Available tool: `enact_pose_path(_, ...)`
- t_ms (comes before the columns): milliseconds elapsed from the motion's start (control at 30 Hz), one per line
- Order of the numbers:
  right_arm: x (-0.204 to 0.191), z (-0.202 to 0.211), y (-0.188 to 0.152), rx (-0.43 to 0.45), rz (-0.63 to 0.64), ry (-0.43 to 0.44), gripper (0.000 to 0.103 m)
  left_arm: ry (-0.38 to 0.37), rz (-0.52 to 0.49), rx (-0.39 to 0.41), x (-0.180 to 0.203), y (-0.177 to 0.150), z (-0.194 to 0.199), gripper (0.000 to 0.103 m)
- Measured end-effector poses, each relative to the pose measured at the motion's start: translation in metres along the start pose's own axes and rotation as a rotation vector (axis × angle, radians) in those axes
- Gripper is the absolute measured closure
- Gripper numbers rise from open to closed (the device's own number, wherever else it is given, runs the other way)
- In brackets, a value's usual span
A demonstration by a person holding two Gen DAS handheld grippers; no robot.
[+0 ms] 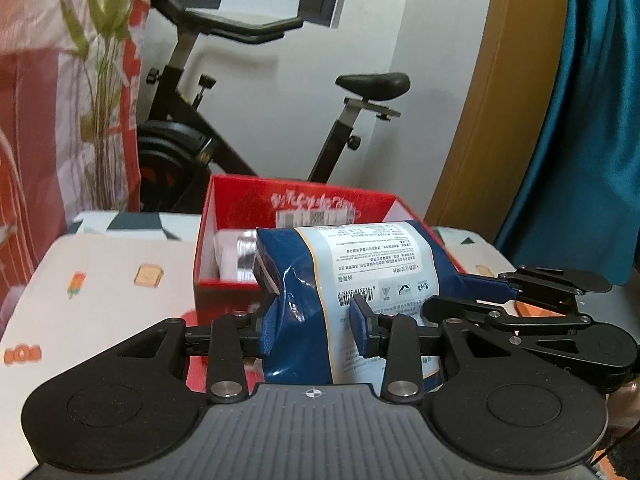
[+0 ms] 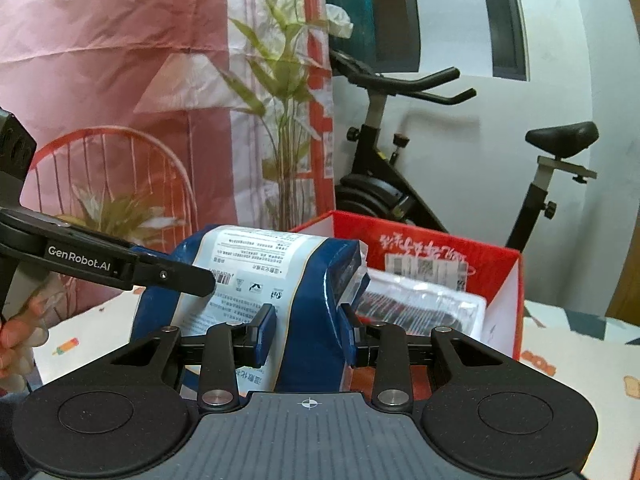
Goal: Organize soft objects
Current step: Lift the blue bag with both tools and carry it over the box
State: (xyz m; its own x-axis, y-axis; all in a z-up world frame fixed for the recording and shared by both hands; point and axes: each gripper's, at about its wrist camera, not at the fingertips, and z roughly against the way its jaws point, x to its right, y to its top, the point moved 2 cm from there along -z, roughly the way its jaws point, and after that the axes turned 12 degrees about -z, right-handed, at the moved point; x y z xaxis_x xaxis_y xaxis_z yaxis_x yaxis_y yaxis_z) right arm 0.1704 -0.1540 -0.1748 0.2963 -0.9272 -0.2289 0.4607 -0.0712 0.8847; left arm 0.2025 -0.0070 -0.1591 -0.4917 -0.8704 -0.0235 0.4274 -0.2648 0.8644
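A blue and white soft package point(image 1: 344, 280) with printed text and a barcode is held up in front of a red open box point(image 1: 240, 216). My left gripper point(image 1: 316, 326) is shut on the package's left part. My right gripper point(image 2: 308, 334) is shut on its blue right part point(image 2: 312, 304). The right gripper shows in the left wrist view point(image 1: 540, 312) at the right, and the left gripper shows in the right wrist view point(image 2: 120, 264) at the left. Inside the box point(image 2: 500, 272) lies a clear-wrapped pack point(image 2: 420, 304).
The box stands on a table with a white patterned cloth point(image 1: 108, 300). Behind it stand an exercise bike point(image 1: 208, 136), a pink patterned curtain point(image 2: 120, 80) with a plant point(image 2: 280, 92), a wooden panel point(image 1: 492, 100) and a teal curtain point(image 1: 580, 140).
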Motion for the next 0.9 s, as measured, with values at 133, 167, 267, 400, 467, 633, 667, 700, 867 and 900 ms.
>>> enact_pose_path(133, 0.002, 0.002, 0.017, 0.019, -0.011, 0.002, 0.072, -0.007, 0.002, 0.04, -0.003, 0.017, 0.002, 0.062)
enact_pose_path(167, 0.003, 0.003, 0.022, 0.024, -0.012, 0.002, 0.071, -0.007, -0.003, 0.051, -0.004, 0.022, 0.002, 0.062)
enact_pose_path(267, 0.005, 0.002, 0.039, 0.032, -0.016, 0.004, 0.072, 0.0, -0.019, 0.085, -0.005, 0.038, 0.003, 0.062)
enact_pose_path(400, 0.005, 0.001, 0.061, 0.05, -0.002, 0.002, 0.072, 0.002, -0.014, 0.115, -0.009, 0.055, 0.0, 0.06)
enact_pose_path(467, 0.006, -0.001, 0.071, 0.054, 0.003, 0.001, 0.072, 0.003, -0.009, 0.12, -0.012, 0.064, -0.004, 0.06)
enact_pose_path(633, 0.011, -0.013, 0.093, 0.035, 0.001, -0.007, 0.072, -0.01, -0.008, 0.121, -0.019, 0.083, -0.016, 0.06)
enact_pose_path(667, 0.013, -0.015, 0.098, 0.034, 0.005, -0.008, 0.072, -0.014, -0.005, 0.122, -0.022, 0.088, -0.02, 0.06)
enact_pose_path(700, 0.014, -0.018, 0.104, 0.033, 0.007, -0.01, 0.072, -0.016, -0.001, 0.124, -0.024, 0.093, -0.023, 0.06)
enact_pose_path(867, 0.029, -0.042, 0.131, 0.005, 0.007, -0.031, 0.072, -0.038, 0.021, 0.109, -0.036, 0.115, -0.055, 0.06)
enact_pose_path(900, 0.034, -0.048, 0.134, -0.001, 0.002, -0.038, 0.072, -0.041, 0.026, 0.099, -0.038, 0.117, -0.062, 0.06)
